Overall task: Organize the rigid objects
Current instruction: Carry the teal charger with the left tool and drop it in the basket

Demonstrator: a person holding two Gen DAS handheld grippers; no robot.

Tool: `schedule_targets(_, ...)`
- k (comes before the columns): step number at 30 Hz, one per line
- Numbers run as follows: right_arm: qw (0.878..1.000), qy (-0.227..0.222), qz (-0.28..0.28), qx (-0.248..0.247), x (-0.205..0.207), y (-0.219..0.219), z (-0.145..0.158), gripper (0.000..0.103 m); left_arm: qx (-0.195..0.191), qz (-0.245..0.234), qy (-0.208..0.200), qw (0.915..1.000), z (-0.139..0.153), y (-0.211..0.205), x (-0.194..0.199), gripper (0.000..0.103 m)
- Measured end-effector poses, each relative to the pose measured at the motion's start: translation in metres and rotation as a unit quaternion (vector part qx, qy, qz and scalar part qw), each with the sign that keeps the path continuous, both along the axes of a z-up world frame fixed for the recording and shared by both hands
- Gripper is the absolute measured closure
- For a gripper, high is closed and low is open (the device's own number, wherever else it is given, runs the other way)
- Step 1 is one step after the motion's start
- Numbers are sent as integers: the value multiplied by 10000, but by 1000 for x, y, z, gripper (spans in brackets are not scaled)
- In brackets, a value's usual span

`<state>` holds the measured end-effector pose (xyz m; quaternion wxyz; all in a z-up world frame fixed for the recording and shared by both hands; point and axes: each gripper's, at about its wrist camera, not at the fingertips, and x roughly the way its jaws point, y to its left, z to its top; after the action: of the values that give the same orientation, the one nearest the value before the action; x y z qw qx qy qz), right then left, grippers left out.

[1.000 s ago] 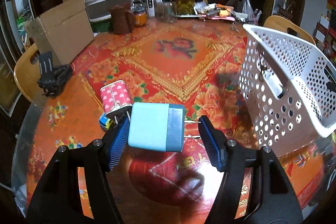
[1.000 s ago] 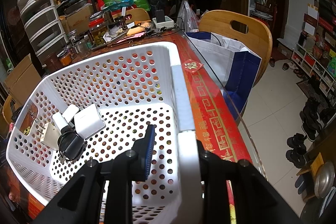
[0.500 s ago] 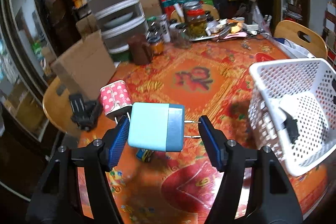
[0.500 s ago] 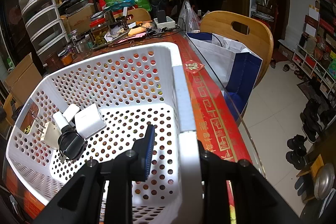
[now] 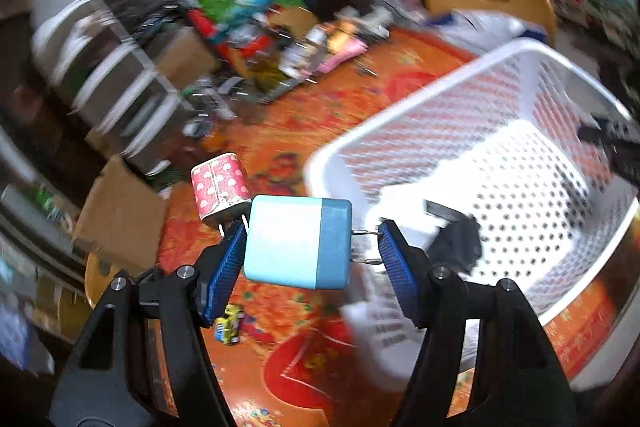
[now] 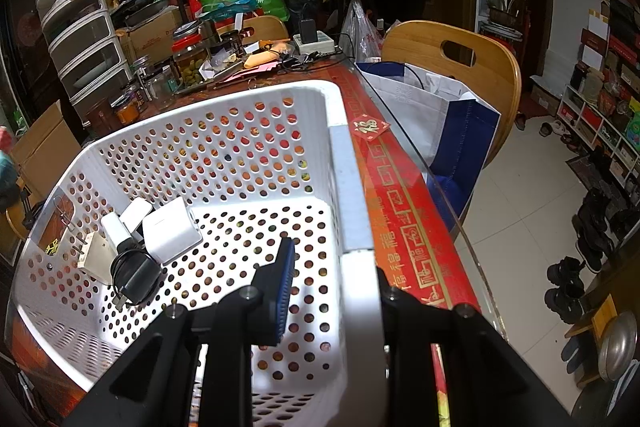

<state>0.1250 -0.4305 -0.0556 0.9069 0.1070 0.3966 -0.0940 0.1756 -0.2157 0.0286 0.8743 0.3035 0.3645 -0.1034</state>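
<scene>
My left gripper [image 5: 310,251] is shut on a light blue and teal charger block [image 5: 298,241], prongs against the right pad, held in the air beside the near left corner of the white perforated basket [image 5: 532,67]. A pink polka-dot charger [image 5: 220,189] hangs at the left fingertip. My right gripper [image 6: 332,291] is shut on the basket's right wall [image 6: 348,211], one finger inside and one outside. Inside the basket lie white chargers [image 6: 170,231] and a black adapter [image 6: 138,277]. The left wrist view is blurred.
A small yellow toy car [image 5: 228,323] lies on the red patterned tabletop [image 5: 304,367]. Jars and clutter [image 6: 192,61] crowd the table's far edge. A cardboard box [image 5: 120,215] and drawers [image 6: 80,39] stand left. A wooden chair [image 6: 460,67] with a blue-white bag stands right.
My left gripper has lifted and swung right toward the basket with the blue charger, the pink charger staying at its fingertip. The right gripper and basket have stayed put.
</scene>
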Motion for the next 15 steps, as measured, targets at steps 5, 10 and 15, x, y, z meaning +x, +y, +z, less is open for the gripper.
schedule_targets(5,10000,-20,3,9,0,1,0,78,598,-467,549,9956,-32,-57,8,38)
schedule_targets(10,10000,-22,11,17,0,1,-1,78,1008,-572,1089,9873,-67,-85,28,38)
schedule_targets(15,10000,-42,25,65,0,0,-1,77,1335,-518,1380,9800,-95,-94,37,38)
